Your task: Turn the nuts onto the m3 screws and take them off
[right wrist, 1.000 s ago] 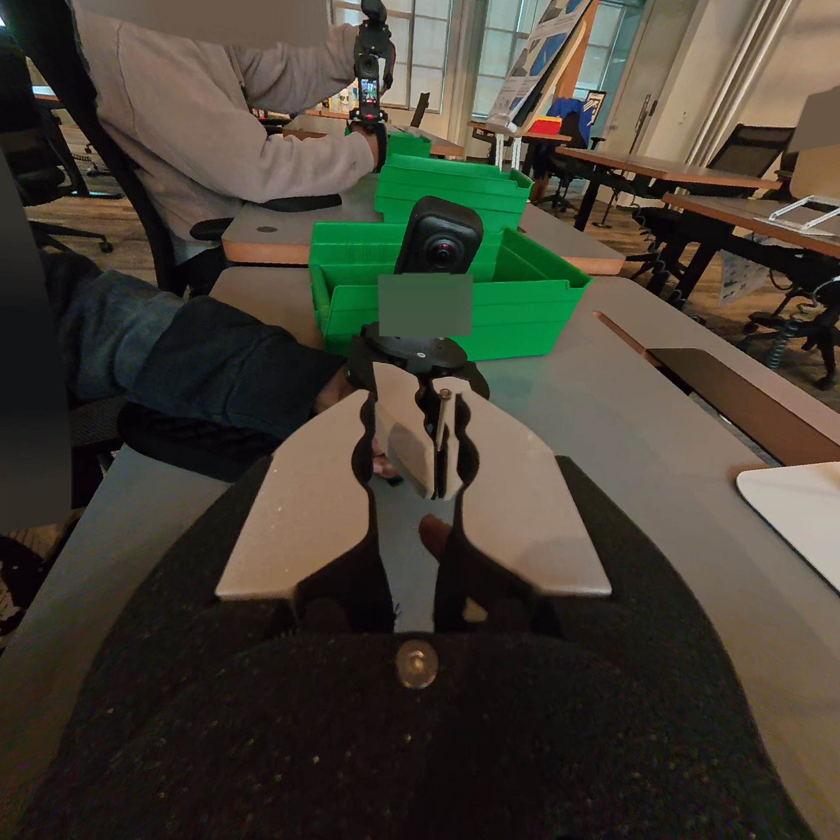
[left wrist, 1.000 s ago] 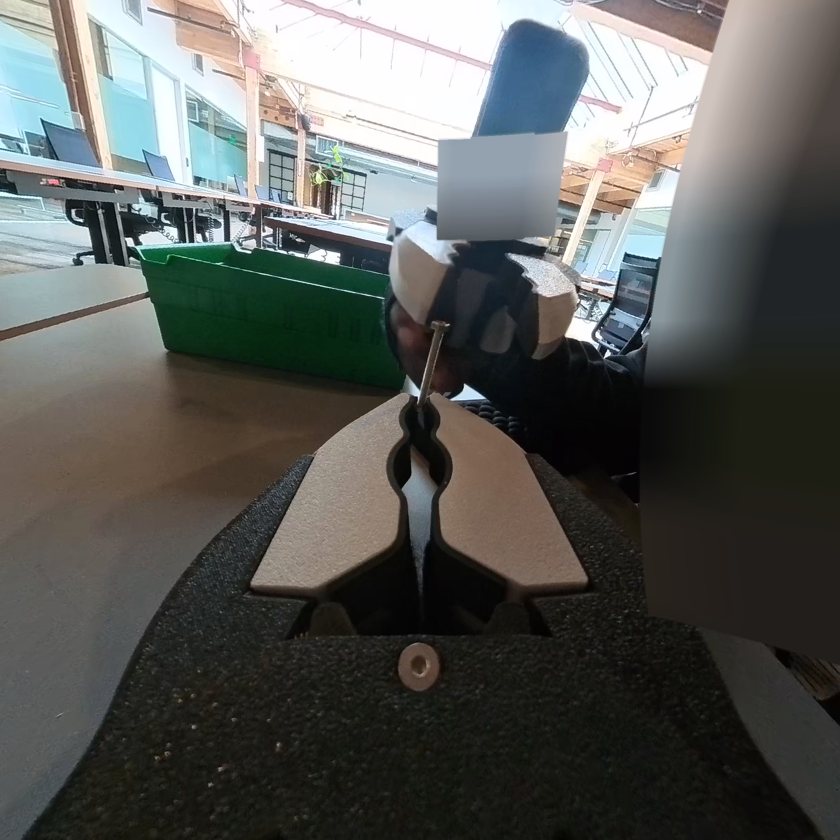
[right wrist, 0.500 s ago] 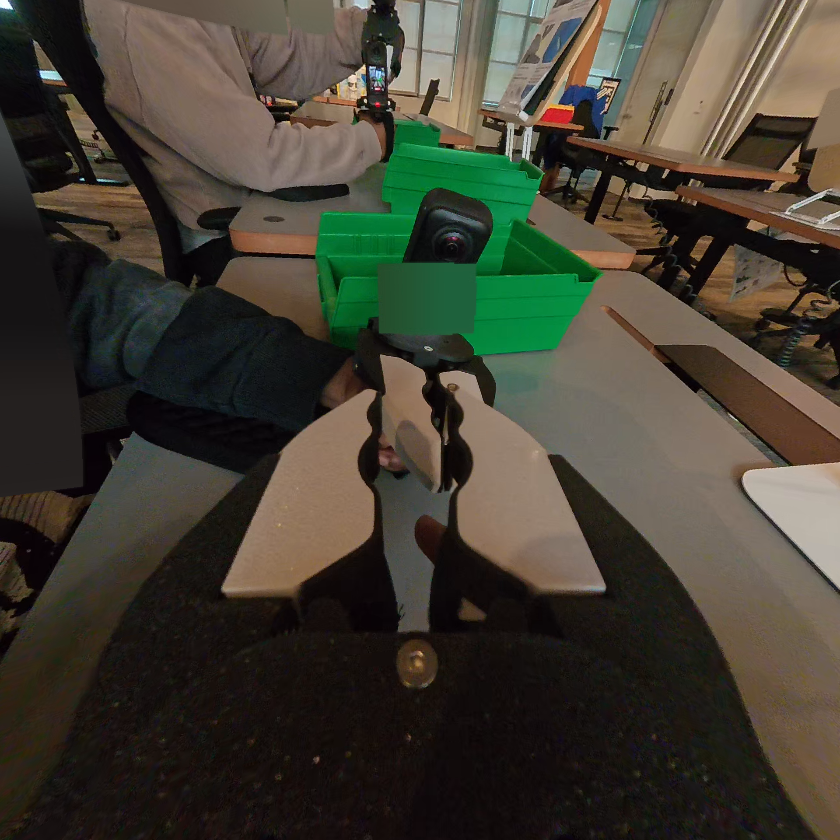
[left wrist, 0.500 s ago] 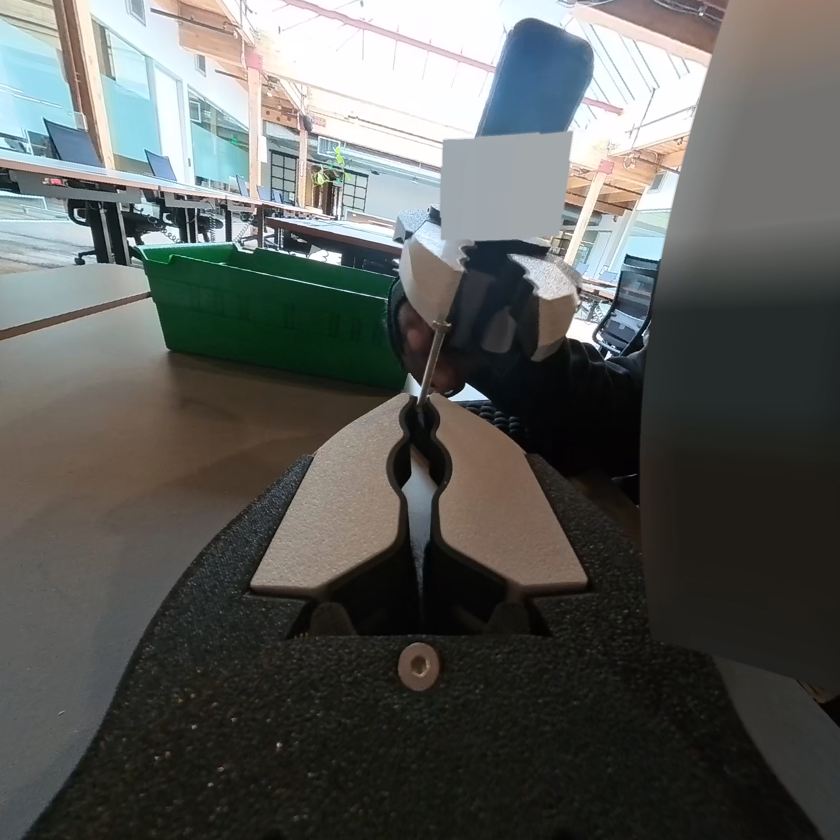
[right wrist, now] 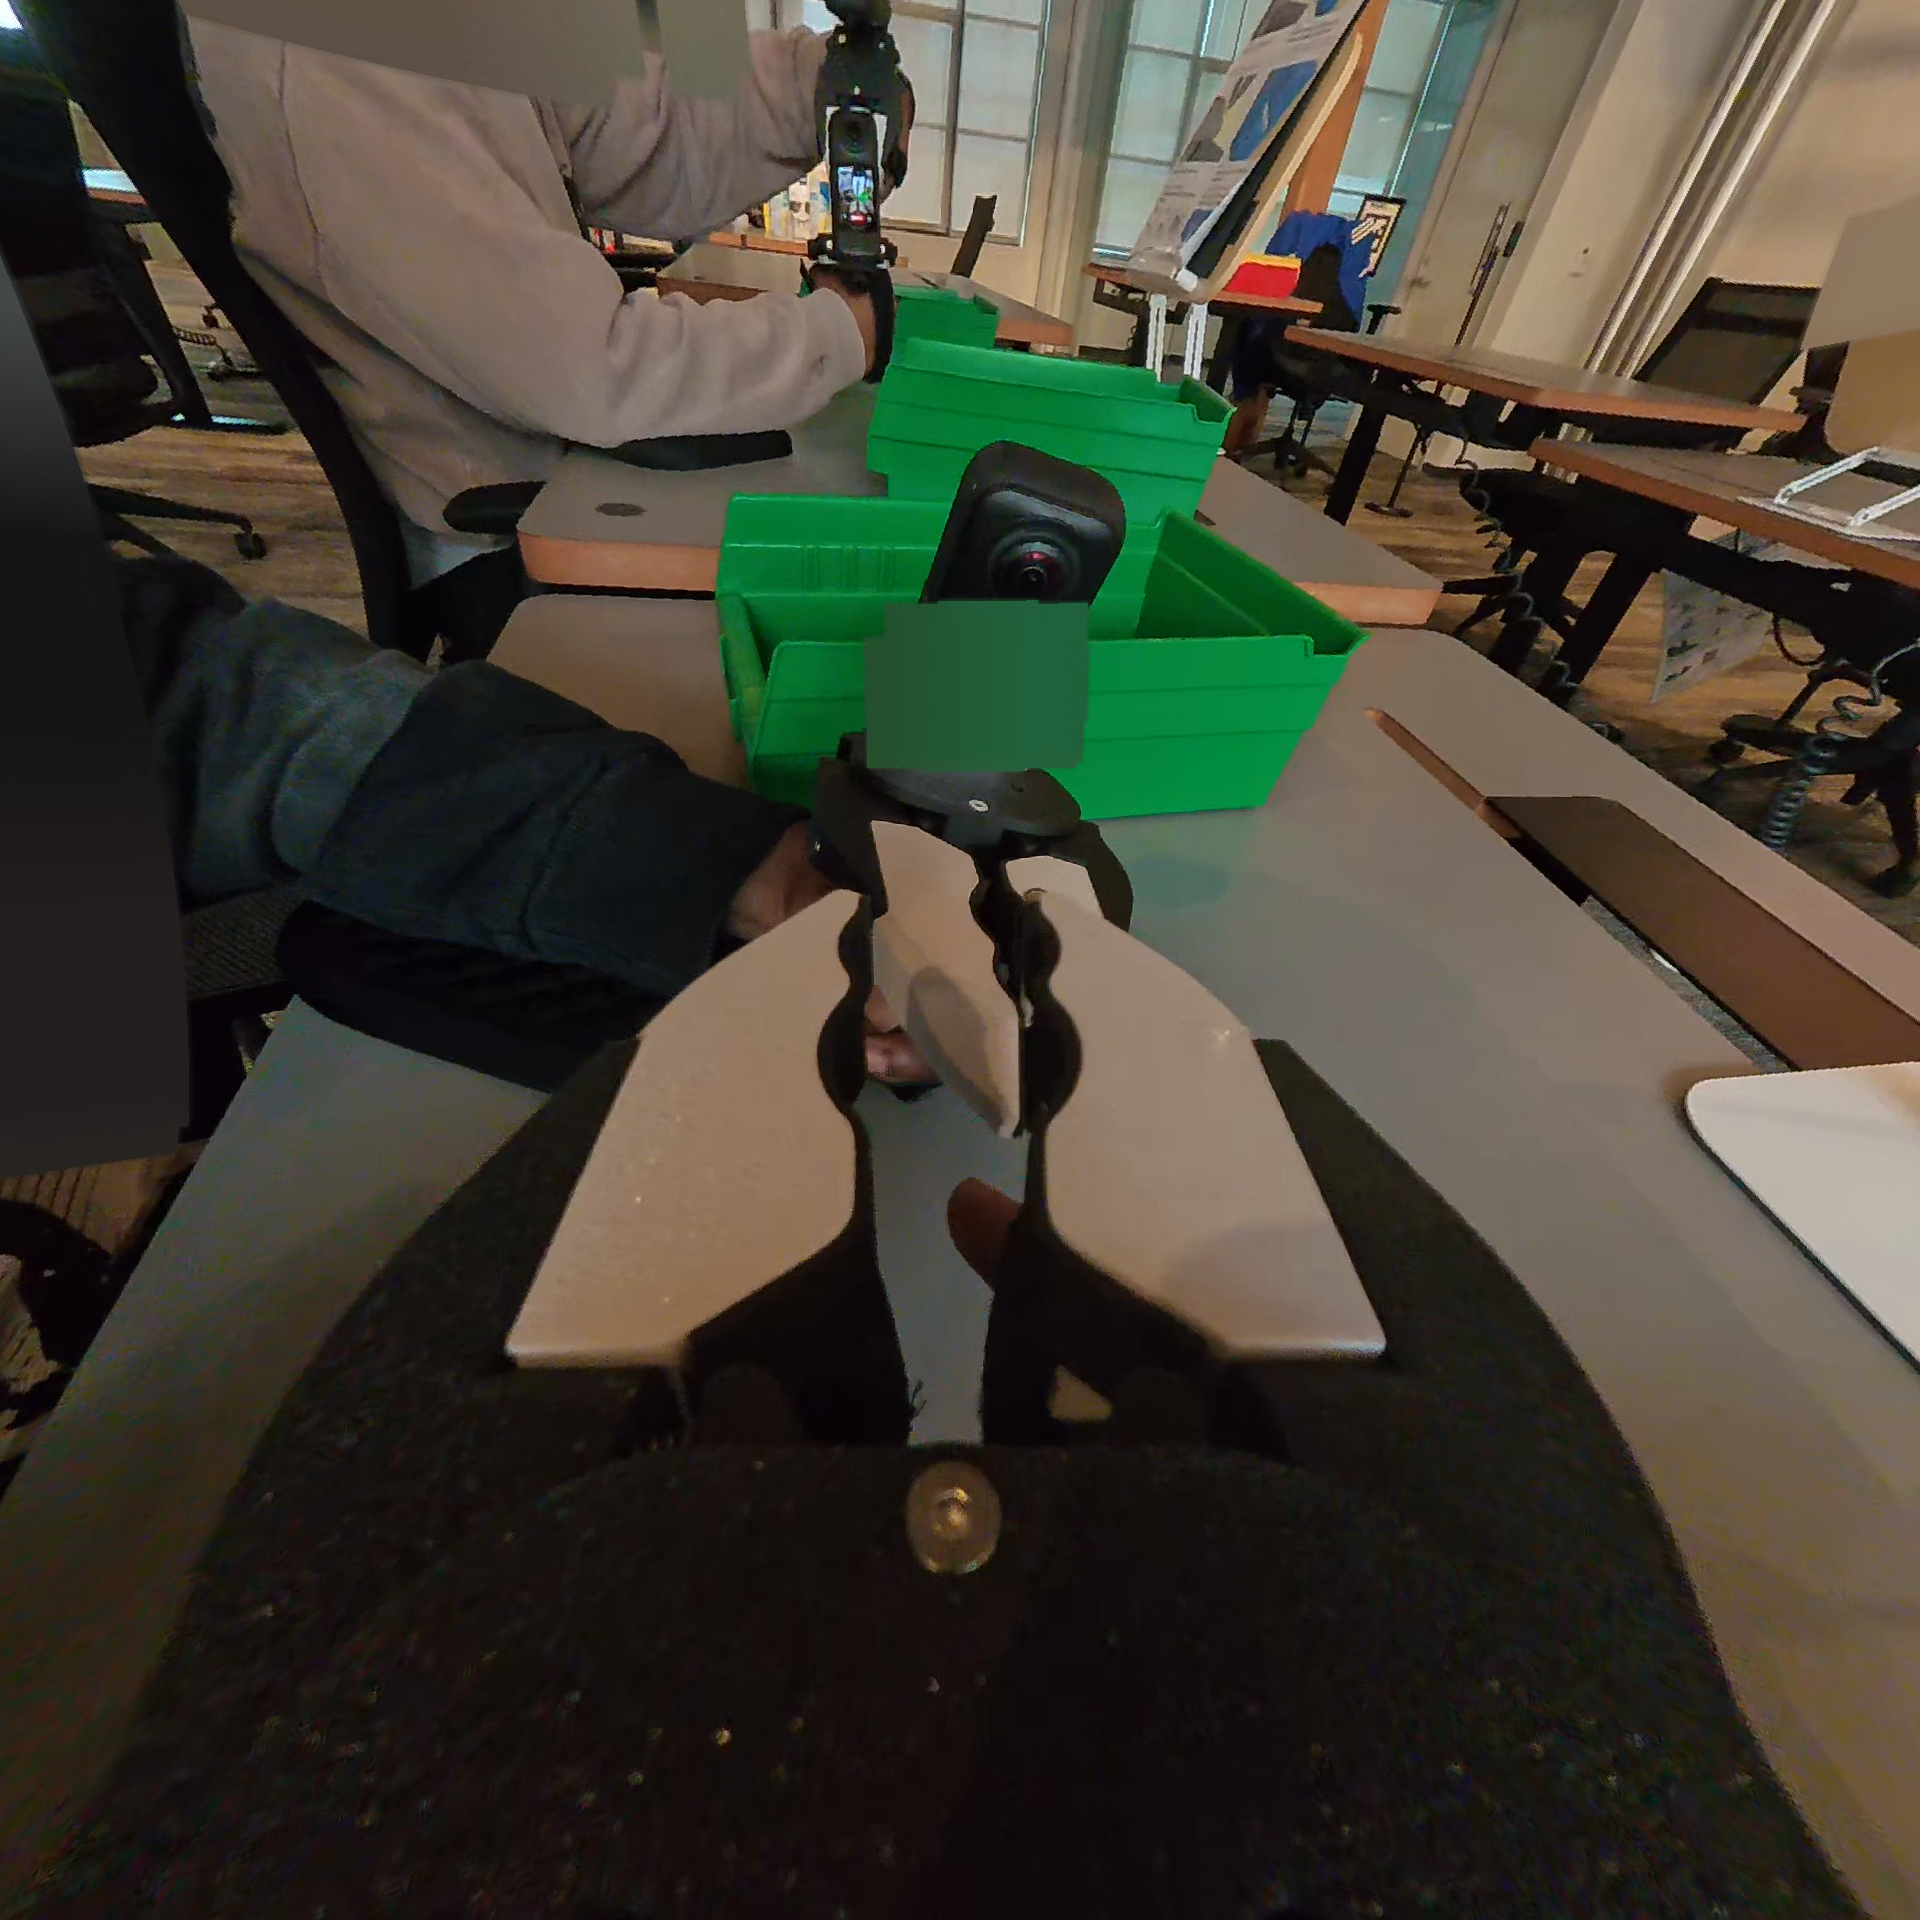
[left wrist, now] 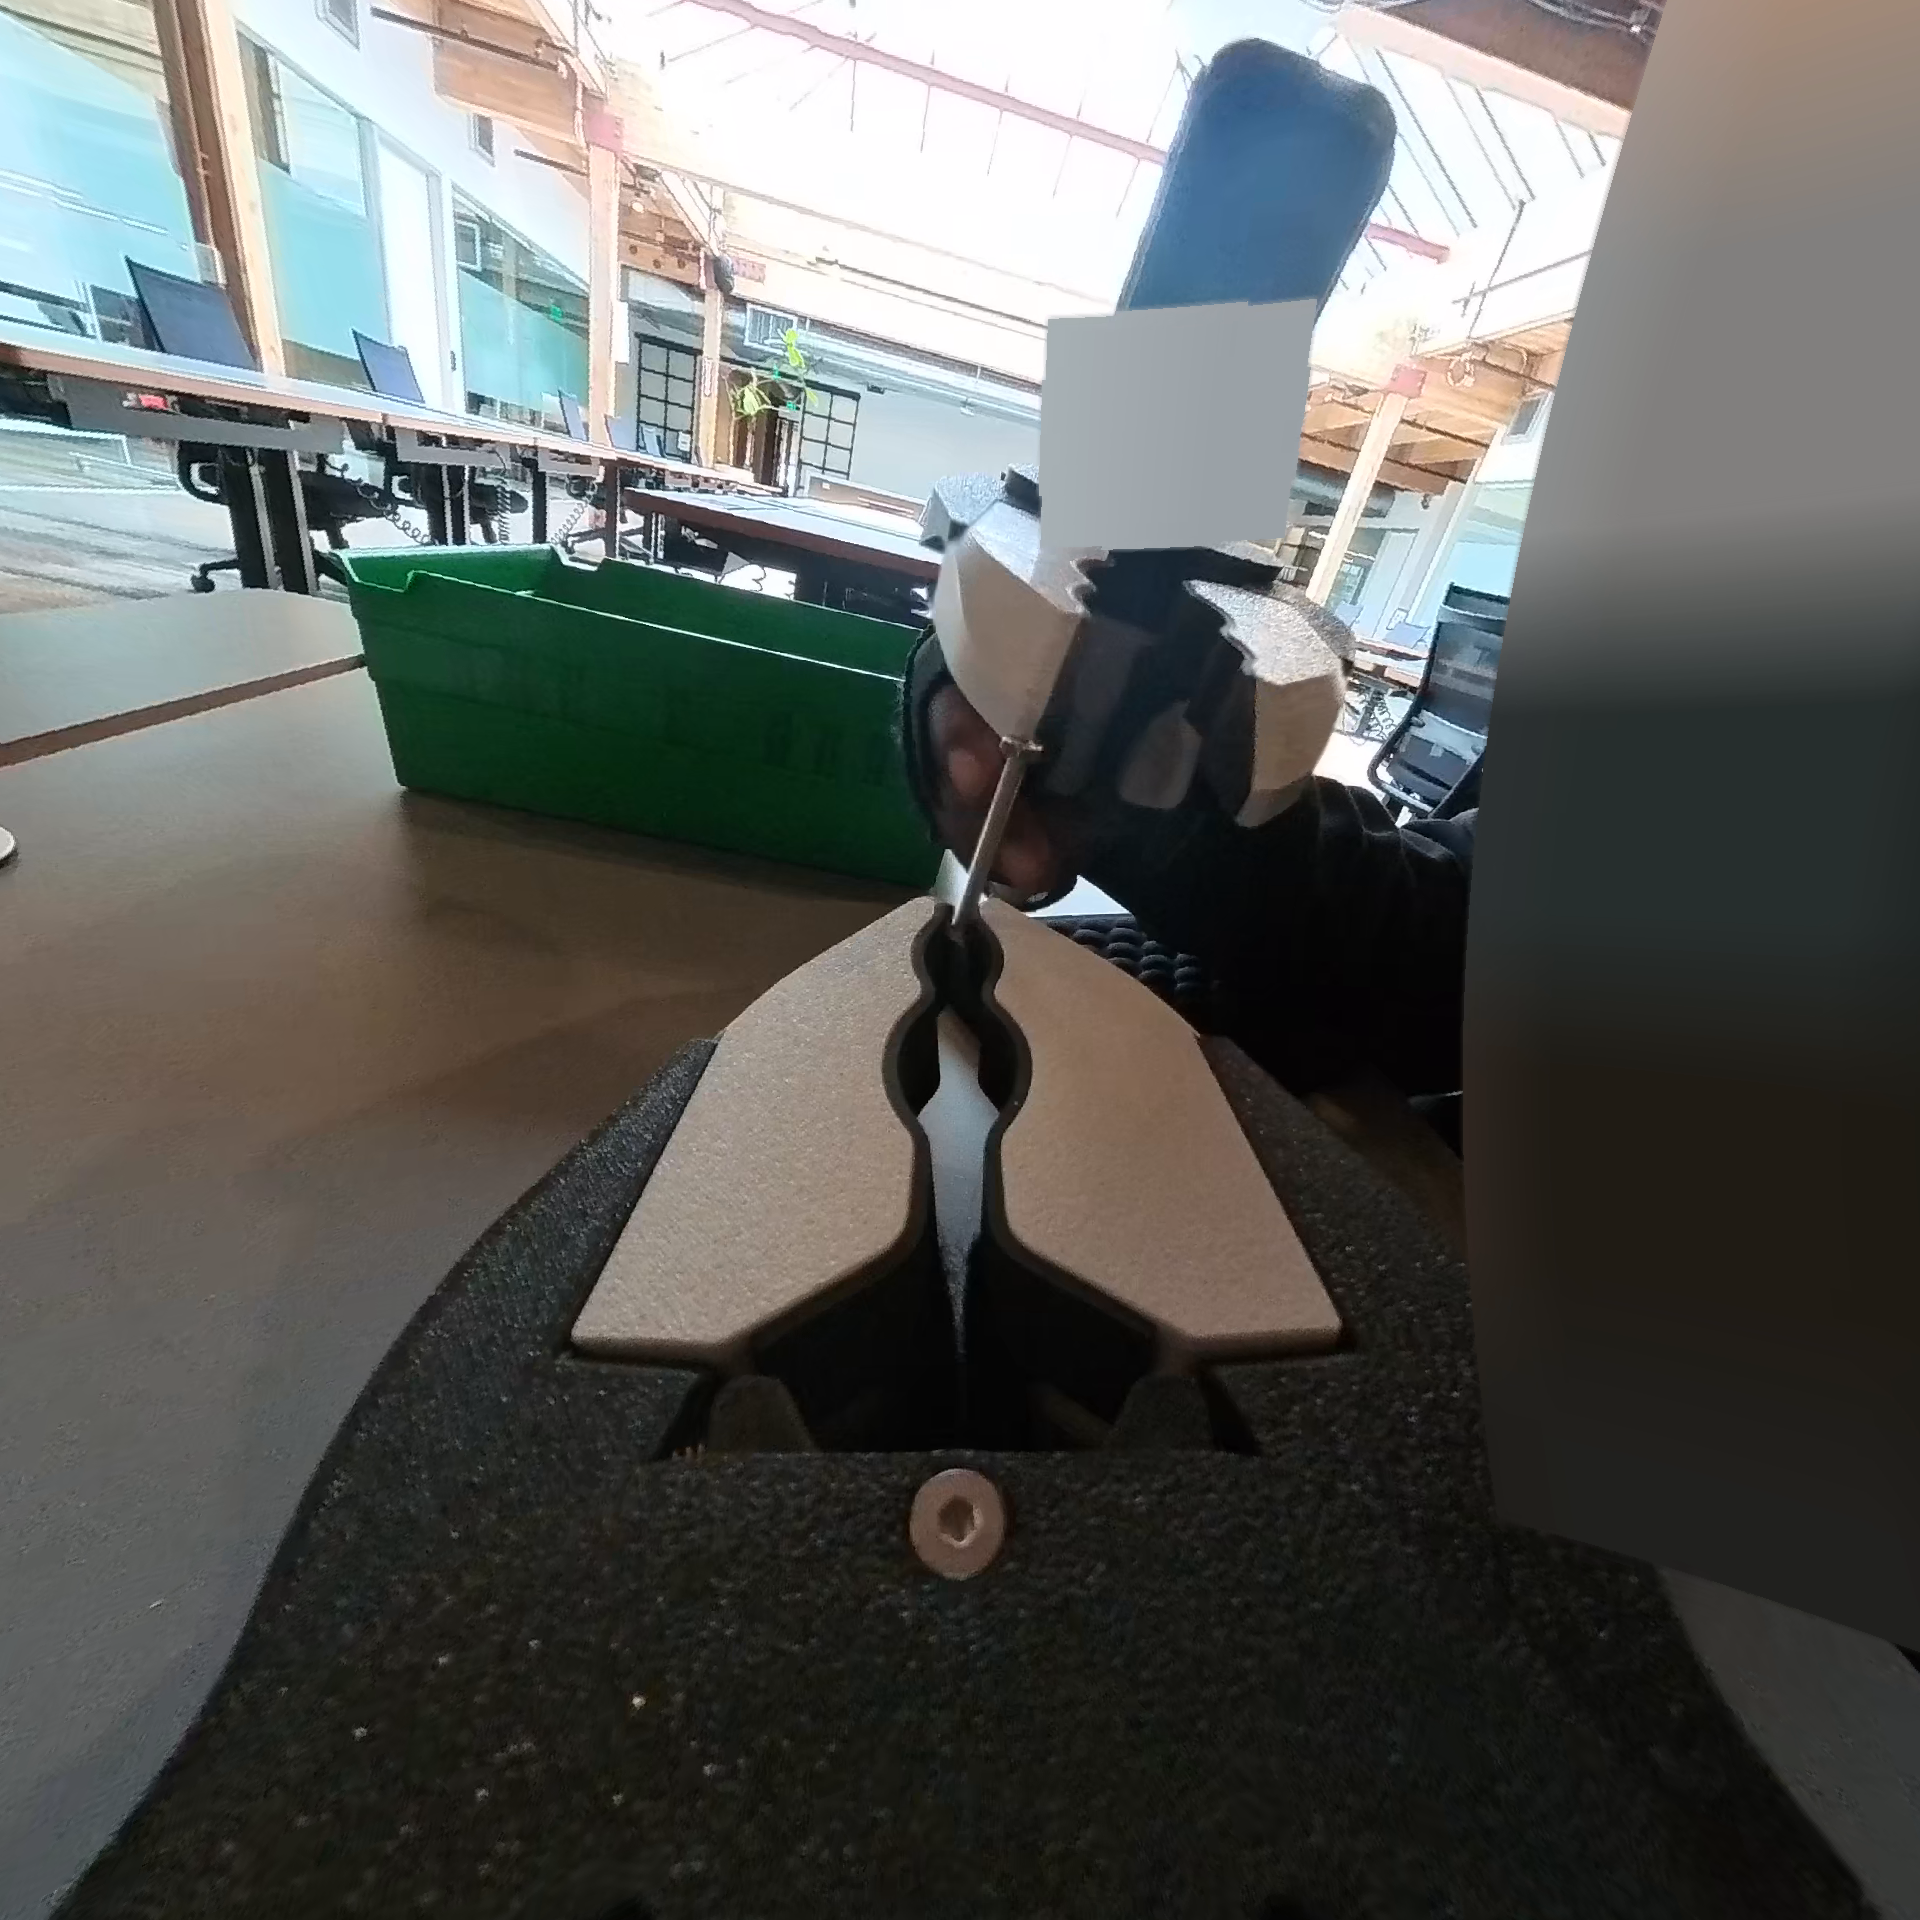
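Observation:
In the left wrist view my left gripper [left wrist: 961, 920] is shut on the lower end of a thin metal screw [left wrist: 992, 826] that stands up and tilts to the right. A small nut [left wrist: 1020, 746] sits at the screw's top end. My right gripper [left wrist: 1132, 707] faces the camera just behind it with its jaws apart, and its pale finger [left wrist: 997, 644] touches the nut. In the right wrist view my right gripper [right wrist: 940, 914] is open. One finger of the left gripper [right wrist: 945, 997] lies between its fingers, and the screw's end [right wrist: 1032, 896] sits by its right finger.
A green bin [left wrist: 623, 707] stands on the grey table [left wrist: 260, 1039] behind the grippers; it also shows in the right wrist view [right wrist: 1195, 707]. More green bins [right wrist: 1039, 416] and a person in a grey top [right wrist: 468, 260] are at the table beyond. A white pad [right wrist: 1818, 1174] lies at the right. The grippers' ends are close to 5 cm from one another.
My right gripper's jaws have narrowed a little and it has shifted slightly against the screw's top end. My left gripper has stayed shut on the screw.

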